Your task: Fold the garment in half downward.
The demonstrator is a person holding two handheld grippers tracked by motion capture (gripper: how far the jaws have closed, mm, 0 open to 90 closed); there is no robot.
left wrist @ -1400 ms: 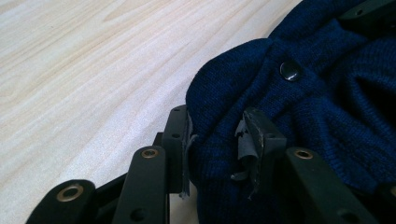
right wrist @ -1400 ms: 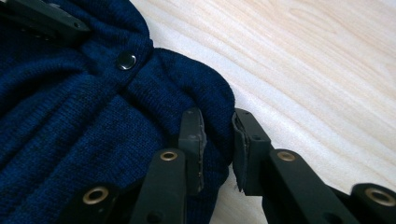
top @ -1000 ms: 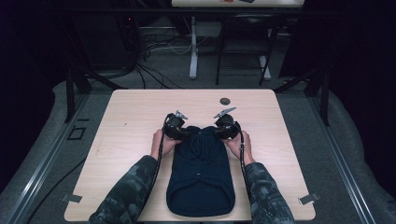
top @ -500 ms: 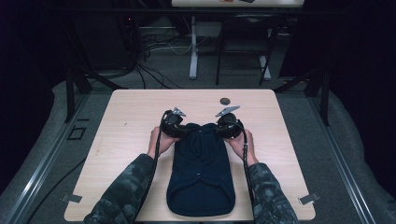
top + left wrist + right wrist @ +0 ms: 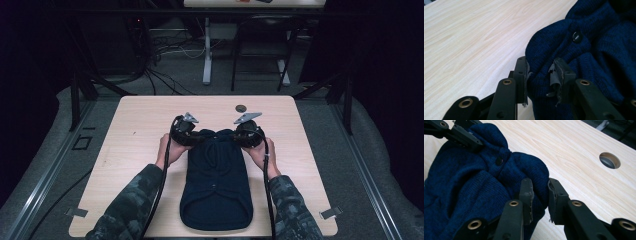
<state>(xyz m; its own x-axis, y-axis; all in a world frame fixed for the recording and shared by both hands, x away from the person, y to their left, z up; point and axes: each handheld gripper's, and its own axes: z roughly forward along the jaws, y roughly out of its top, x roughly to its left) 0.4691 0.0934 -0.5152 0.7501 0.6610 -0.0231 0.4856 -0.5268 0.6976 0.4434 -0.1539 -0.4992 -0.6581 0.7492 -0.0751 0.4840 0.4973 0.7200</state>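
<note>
On the pale wood table, mid-surface, lies the dark blue knitted garment, long axis running from the near edge toward the far side, bottom hem nearest me, bunched top end farthest away.

Left side: my left gripper sits at the garment's far-left corner, left hand wrapped around its body, camouflage sleeve entering from the bottom edge. Left gripper view: both black jaws are clenched on a fold of the blue knit, cloth pinched between the two pads, whose tape facing looks frayed. A small dark button sits on the placket just beyond the jaws. Bare table to the left of the fabric.

Centre: the garment's top is gathered into a ridge between the two grippers, fabric lifted slightly at each pinch point.

Right side: my right gripper mirrors it at the far-right corner, right hand behind it. Right gripper view: jaws closed on a rounded bulge of the knit at its edge, cloth caught between them. The left gripper shows in that view's upper-left corner, also on the fabric.

Far right: a round cable hole in the table, well apart from the garment.
</note>
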